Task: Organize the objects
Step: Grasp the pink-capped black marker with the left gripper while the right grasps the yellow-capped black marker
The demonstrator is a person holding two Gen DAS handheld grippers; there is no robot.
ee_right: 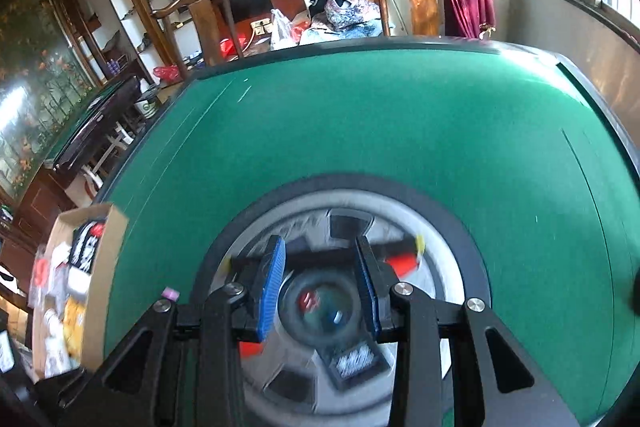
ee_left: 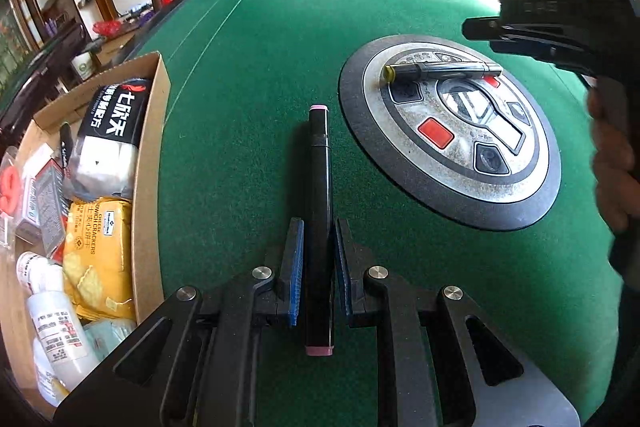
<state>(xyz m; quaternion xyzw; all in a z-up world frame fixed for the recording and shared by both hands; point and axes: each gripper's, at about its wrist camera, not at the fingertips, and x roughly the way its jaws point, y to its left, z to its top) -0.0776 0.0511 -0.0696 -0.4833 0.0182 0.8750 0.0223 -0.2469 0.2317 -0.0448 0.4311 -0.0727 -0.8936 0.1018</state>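
Note:
My left gripper is shut on a black marker with pink ends. The marker lies along the fingers, low over the green felt. A second dark marker with a yellow end rests on the round control panel in the table's middle. The right gripper, held by a hand, hovers just beyond it. In the right wrist view, my right gripper is open over the blurred panel. The yellow-ended marker runs crosswise just past its tips, and nothing sits between the pads.
A cardboard box at the table's left edge holds a yellow cracker pack, a black-and-white packet, white bottles and small items. The box also shows in the right wrist view. Chairs and shelves stand beyond the table.

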